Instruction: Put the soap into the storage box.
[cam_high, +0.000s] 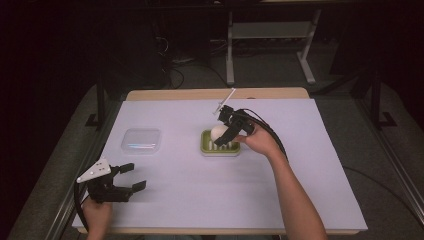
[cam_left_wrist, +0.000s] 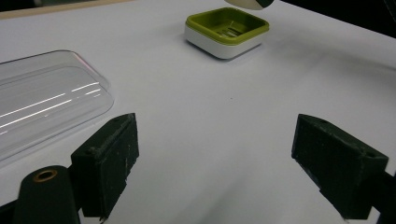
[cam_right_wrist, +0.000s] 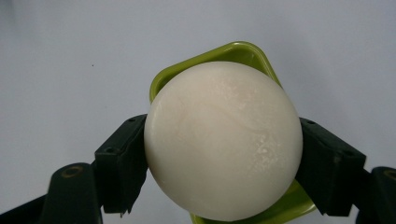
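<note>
1. The right gripper (cam_high: 226, 134) clamps a round white soap bar (cam_right_wrist: 222, 140) between both jaws, held just above the green soap dish (cam_high: 220, 148).
2. The left gripper (cam_high: 131, 176) rests with jaws apart and nothing between them, near the clear plastic lid (cam_high: 141, 140).

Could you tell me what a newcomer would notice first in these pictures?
Probably the round white soap bar, clamped between the right gripper's jaws just above the green soap dish at the table's middle. Next, the clear plastic lid to its left, and the left gripper open near the front-left corner.
</note>
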